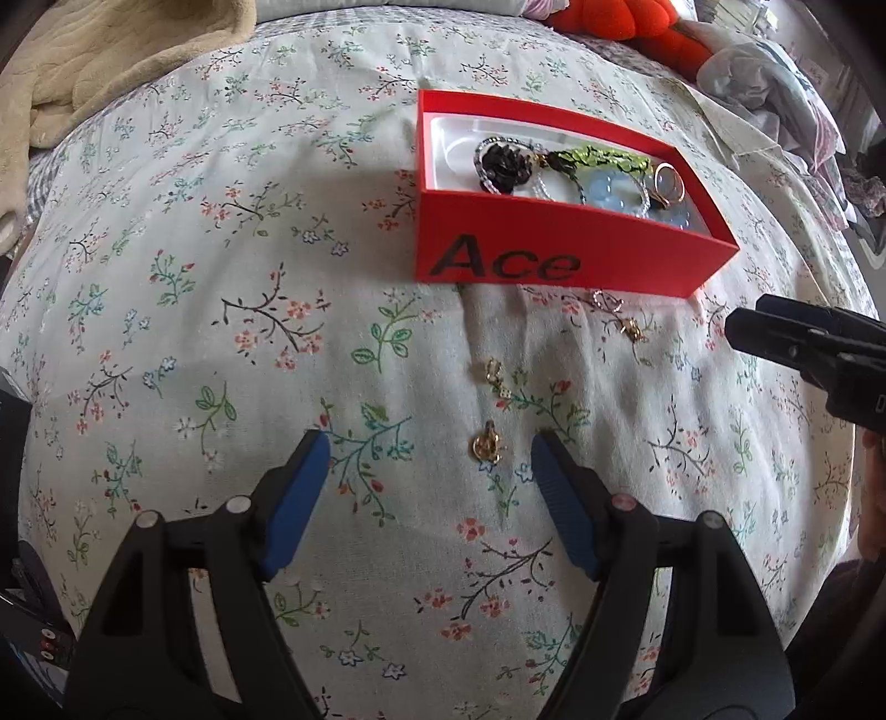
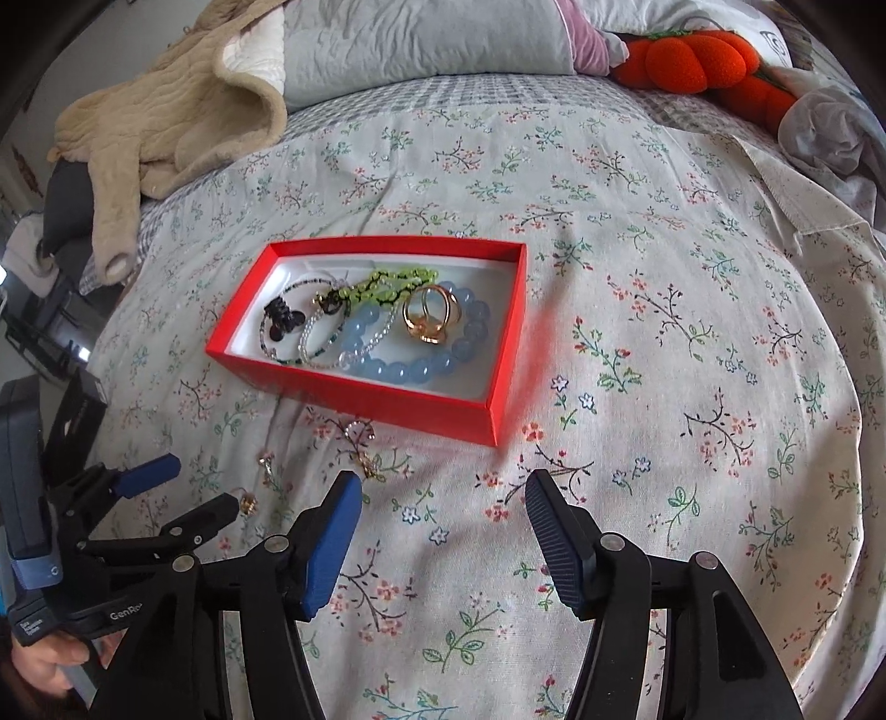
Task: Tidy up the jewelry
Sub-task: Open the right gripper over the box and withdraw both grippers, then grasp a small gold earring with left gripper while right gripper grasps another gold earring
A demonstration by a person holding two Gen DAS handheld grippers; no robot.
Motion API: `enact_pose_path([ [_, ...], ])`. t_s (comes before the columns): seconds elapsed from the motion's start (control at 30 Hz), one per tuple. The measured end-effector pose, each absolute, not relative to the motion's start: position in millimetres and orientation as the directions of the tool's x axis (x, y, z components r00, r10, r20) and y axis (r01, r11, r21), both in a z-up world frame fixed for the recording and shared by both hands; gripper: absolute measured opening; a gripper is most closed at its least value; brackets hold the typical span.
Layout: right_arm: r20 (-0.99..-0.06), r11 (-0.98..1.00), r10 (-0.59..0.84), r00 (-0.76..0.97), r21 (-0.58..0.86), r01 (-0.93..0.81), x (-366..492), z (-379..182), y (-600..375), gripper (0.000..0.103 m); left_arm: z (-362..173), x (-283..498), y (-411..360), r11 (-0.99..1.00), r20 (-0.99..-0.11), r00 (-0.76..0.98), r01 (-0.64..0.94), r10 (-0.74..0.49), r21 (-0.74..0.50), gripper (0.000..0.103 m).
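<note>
A red box (image 1: 554, 260) marked "Ace" sits on the floral bedspread and also shows in the right wrist view (image 2: 387, 404). It holds a blue bead bracelet (image 2: 432, 360), a green bead strand (image 2: 387, 288), gold rings (image 2: 432, 318) and a black piece (image 2: 282, 321). Small gold pieces lie loose in front of the box: one (image 1: 487, 446) just ahead of my open left gripper (image 1: 429, 459), another (image 1: 493, 371) farther on, and two by the box (image 1: 620, 315). My right gripper (image 2: 443, 498) is open and empty, short of the box.
A beige blanket (image 2: 166, 122) lies at the back left. An orange plush toy (image 2: 692, 61) and crumpled clothes (image 1: 775, 94) lie at the back right. Grey pillows (image 2: 421, 44) are at the head of the bed.
</note>
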State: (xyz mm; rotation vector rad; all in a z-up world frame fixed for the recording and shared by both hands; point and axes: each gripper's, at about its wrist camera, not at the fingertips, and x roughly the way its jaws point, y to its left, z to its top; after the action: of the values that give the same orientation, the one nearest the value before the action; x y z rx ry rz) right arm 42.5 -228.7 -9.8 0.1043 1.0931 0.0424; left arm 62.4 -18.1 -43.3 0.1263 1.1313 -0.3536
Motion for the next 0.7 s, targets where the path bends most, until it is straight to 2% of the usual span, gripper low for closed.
enact_pose_path([
  [0.27,-0.904,0.996,0.085,0.418,0.079,-0.032,31,-40,-224,0.063,-50,49,-9,0.894,-0.861,0.380,0.414,-0.338,-0.168,0.073],
  [0.3,-0.906,0.997,0.082,0.415,0.072,-0.041,29,-42,-223,0.063,-50,48,-10,0.884,-0.856,0.375,0.432,-0.355,-0.178,0.070],
  [0.37,-0.909,0.997,0.075,0.410,0.056,-0.059,28,-46,-221,0.063,-51,47,-14,0.871,-0.855,0.363,0.456,-0.370,-0.183,0.055],
  [0.4,-0.909,0.997,0.073,0.410,0.049,-0.067,27,-47,-220,0.063,-53,47,-16,0.867,-0.859,0.356,0.465,-0.369,-0.180,0.051],
  [0.47,-0.908,0.996,0.067,0.414,0.038,-0.079,26,-49,-218,0.063,-57,48,-20,0.866,-0.866,0.349,0.470,-0.359,-0.170,0.038],
  [0.6,-0.904,0.996,0.068,0.422,0.036,-0.083,28,-50,-217,0.064,-59,51,-24,0.865,-0.867,0.348,0.473,-0.358,-0.167,0.026],
  [0.7,-0.903,0.996,0.069,0.424,0.036,-0.085,30,-52,-215,0.067,-61,53,-25,0.864,-0.870,0.344,0.477,-0.354,-0.164,0.012],
])
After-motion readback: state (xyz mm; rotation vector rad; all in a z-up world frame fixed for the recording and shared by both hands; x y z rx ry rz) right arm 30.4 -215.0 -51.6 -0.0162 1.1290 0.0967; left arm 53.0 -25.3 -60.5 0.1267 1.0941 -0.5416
